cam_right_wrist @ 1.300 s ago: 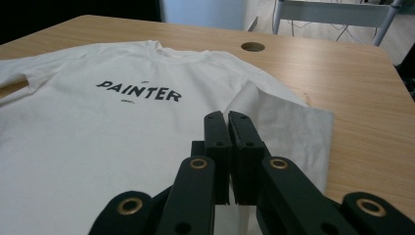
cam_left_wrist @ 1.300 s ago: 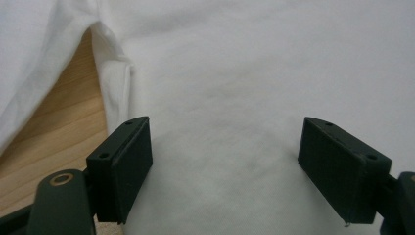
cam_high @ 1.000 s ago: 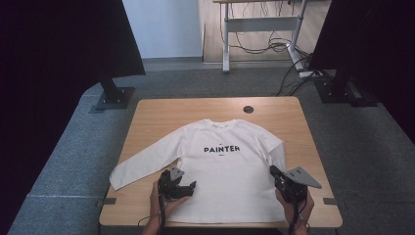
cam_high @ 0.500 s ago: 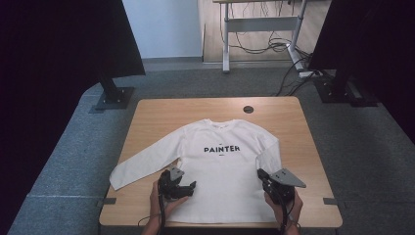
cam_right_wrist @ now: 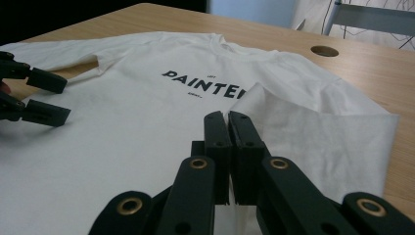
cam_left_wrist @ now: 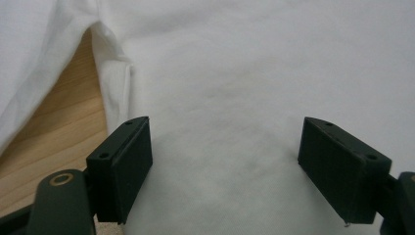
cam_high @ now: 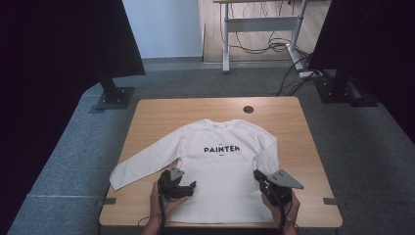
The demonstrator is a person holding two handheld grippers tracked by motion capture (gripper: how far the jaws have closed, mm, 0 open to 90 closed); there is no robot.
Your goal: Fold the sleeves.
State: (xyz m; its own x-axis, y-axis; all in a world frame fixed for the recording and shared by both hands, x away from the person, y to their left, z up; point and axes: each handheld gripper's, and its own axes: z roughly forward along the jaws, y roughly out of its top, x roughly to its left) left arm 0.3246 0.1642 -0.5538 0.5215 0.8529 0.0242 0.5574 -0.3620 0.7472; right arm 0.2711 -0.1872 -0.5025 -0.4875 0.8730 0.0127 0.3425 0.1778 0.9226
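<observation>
Bare table (cam_high: pixel 161 115) rings the shirt (cam_high: pixel 220 171); nothing else stands there.

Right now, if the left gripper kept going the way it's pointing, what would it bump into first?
Probably the white shirt. The left gripper has its jaws open and white cloth spreads straight ahead of them. How near it is I cannot tell.

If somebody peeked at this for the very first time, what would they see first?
Probably the white shirt spread flat in the middle of the wooden table, with PAINTER in black letters across its chest. Next, two black grippers at its near edge: the left gripper open over the cloth, the right gripper with its jaws together beside the folded-in sleeve.
</observation>
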